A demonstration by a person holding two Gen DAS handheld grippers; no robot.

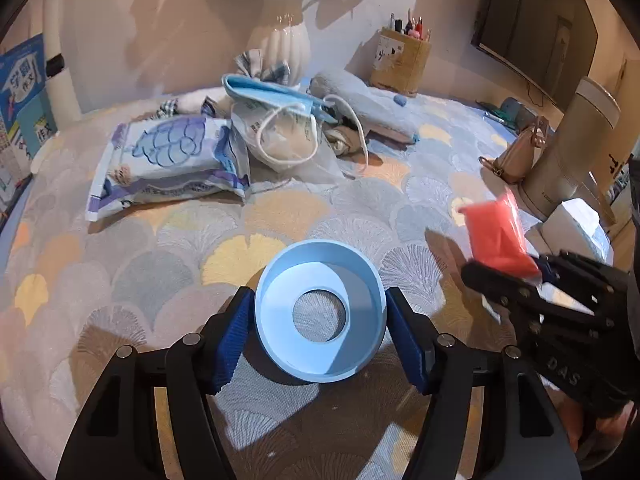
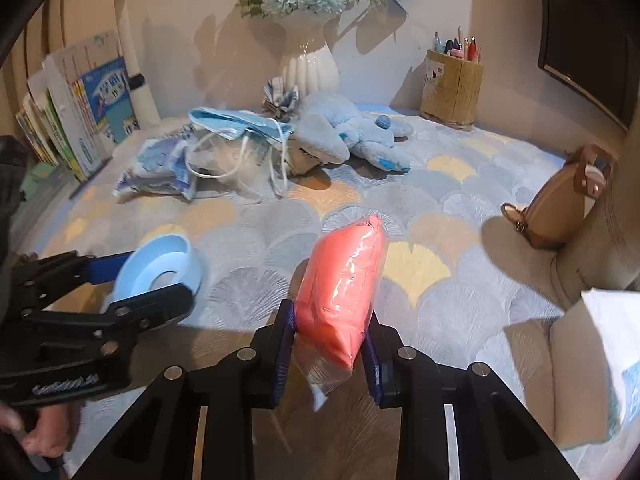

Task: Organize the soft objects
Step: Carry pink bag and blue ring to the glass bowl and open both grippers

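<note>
The job looks barely started. The left hand-held gripper (image 1: 320,322) clamps a blue ring-shaped cup (image 1: 320,312) low in its frame; the right hand-held gripper (image 2: 330,344) pinches a bagged pink lump (image 2: 340,284). Masks (image 2: 240,126), a wipes pack (image 1: 168,160) and a plush toy (image 2: 352,136) lie heaped across the upper tabletop (image 2: 440,216), unsorted.

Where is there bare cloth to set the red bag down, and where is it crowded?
Bare patterned cloth lies between the right gripper holding the red bag, the tan handbag and the plush toy. The back left is crowded: wipes pack, face masks. The left gripper holds the blue ring.
</note>
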